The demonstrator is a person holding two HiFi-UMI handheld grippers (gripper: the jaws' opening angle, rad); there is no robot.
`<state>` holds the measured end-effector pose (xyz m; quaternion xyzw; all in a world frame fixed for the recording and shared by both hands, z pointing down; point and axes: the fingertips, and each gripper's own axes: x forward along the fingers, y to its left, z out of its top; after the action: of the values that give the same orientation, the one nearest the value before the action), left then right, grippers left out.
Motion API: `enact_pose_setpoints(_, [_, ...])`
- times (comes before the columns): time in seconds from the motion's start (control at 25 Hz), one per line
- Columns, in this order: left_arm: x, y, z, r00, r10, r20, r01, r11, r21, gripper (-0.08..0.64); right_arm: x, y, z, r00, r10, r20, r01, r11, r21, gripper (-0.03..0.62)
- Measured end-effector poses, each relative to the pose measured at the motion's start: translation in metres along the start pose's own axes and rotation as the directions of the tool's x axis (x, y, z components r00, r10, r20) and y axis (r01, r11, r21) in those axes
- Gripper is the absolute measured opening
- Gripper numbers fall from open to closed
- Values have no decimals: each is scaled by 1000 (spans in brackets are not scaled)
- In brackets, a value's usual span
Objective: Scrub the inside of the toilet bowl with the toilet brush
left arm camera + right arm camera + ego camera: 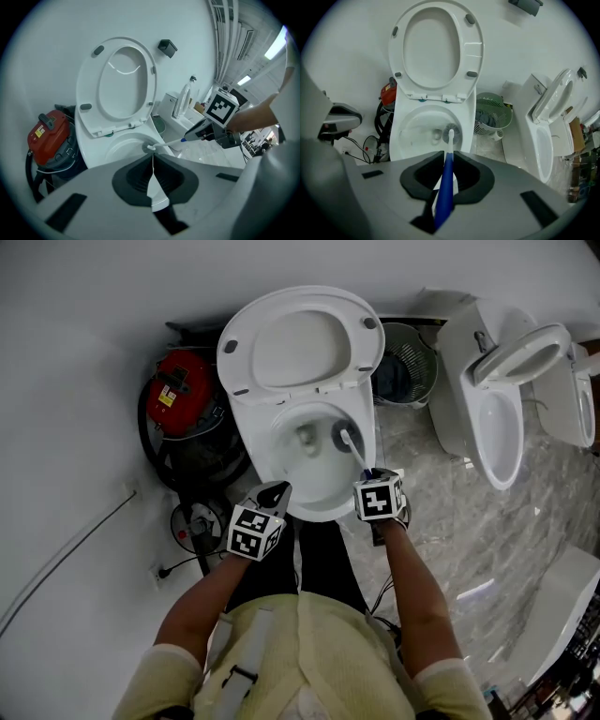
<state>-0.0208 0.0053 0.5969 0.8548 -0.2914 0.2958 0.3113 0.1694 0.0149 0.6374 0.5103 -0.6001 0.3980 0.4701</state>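
Observation:
A white toilet (pixel 264 432) stands with its seat and lid (pixel 300 338) raised against the wall. My right gripper (pixel 372 476) is shut on the blue handle (pixel 447 185) of the toilet brush. The grey bristle head (pixel 341 436) sits inside the bowl at its right side, beside the drain; in the right gripper view the bristle head (pixel 451 133) is straight ahead of the jaws. My left gripper (pixel 275 493) hovers over the bowl's front rim, shut (pixel 152 158) with nothing in it. The brush (pixel 151 147) and the right gripper (pixel 220 126) show in the left gripper view.
A red vacuum (pixel 182 390) with black hose stands left of the toilet, cables and a socket (pixel 159 570) on the floor beside it. A green mesh basket (pixel 405 362) sits to the right, then a second toilet (pixel 497 413). The floor is grey marble tile.

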Motion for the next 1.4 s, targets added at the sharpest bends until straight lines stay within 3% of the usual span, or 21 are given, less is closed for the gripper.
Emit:
enact_pose_setpoints(0.6, [-6, -15, -4, 1000, -23, -9, 23, 999, 24, 15, -24, 10, -56, 986, 29, -165, -53, 988, -147, 72])
enact_pose_setpoints(1.12, [-22, -7, -15, 999, 39, 26, -38, 998, -46, 15, -33, 49, -93, 942, 128, -311, -210, 946, -248, 72])
enact_pose_setpoints(1.4, [-33, -2, -24, 996, 79, 44, -75, 993, -88, 15, -31, 70, -95, 924, 176, -339, -275, 922, -272, 71])
